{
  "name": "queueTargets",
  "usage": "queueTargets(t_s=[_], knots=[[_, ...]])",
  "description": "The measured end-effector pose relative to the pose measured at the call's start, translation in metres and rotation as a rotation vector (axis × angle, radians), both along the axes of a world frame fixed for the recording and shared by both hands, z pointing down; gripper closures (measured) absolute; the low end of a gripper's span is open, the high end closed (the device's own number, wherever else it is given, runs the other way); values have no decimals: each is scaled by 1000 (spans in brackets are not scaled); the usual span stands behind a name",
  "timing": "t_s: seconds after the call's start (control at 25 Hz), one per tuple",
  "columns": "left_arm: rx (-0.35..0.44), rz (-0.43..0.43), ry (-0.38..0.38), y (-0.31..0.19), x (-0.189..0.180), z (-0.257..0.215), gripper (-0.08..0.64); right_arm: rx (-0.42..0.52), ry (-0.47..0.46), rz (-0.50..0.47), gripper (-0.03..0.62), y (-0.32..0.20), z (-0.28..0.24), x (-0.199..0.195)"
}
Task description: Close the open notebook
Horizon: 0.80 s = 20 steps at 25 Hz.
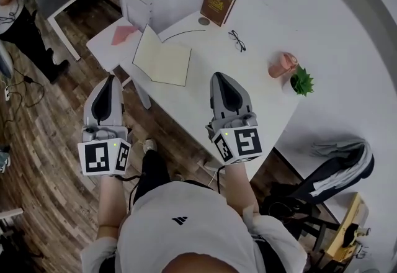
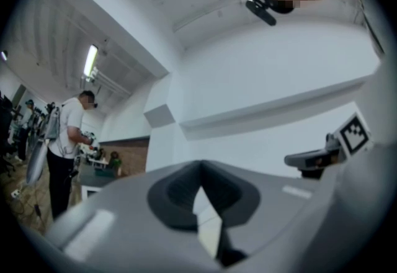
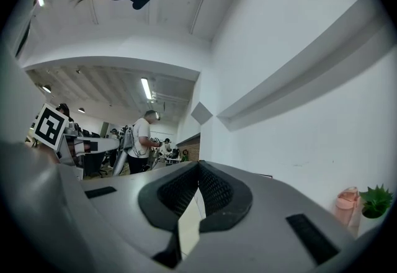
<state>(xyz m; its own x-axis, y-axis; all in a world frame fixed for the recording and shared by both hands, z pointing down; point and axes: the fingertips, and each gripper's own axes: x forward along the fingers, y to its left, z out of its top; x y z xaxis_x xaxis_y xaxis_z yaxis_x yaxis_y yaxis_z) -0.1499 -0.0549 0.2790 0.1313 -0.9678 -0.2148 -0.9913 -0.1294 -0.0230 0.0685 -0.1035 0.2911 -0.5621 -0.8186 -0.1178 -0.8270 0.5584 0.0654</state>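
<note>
Beyond left tongs [image 1: 111,78] and right tongs [image 1: 219,77] lies the open notebook [image 1: 162,58].

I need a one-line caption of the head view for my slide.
Left tool and right tool, both shut, point toward the open notebook on the white table.

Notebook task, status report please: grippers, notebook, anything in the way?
Left gripper and right gripper shut, empty, both short of the notebook. Notebook lies open, flat, untouched. Nothing on its pages; glasses lie clear of it.
</note>
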Motion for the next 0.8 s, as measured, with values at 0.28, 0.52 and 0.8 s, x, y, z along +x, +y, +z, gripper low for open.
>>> queueTargets(t_s=[0.28, 0.52, 0.8], knots=[[-4, 52, 5, -72, -29, -1, 551, -9, 2, 44, 595, -61, 1, -30], [-14, 114, 3, -127, -51, -2, 551, -21, -1, 98, 595, -103, 2, -52], [-41, 190, 1, -176, -68, 8, 551, -28, 1, 168, 595, -136, 5, -71]])
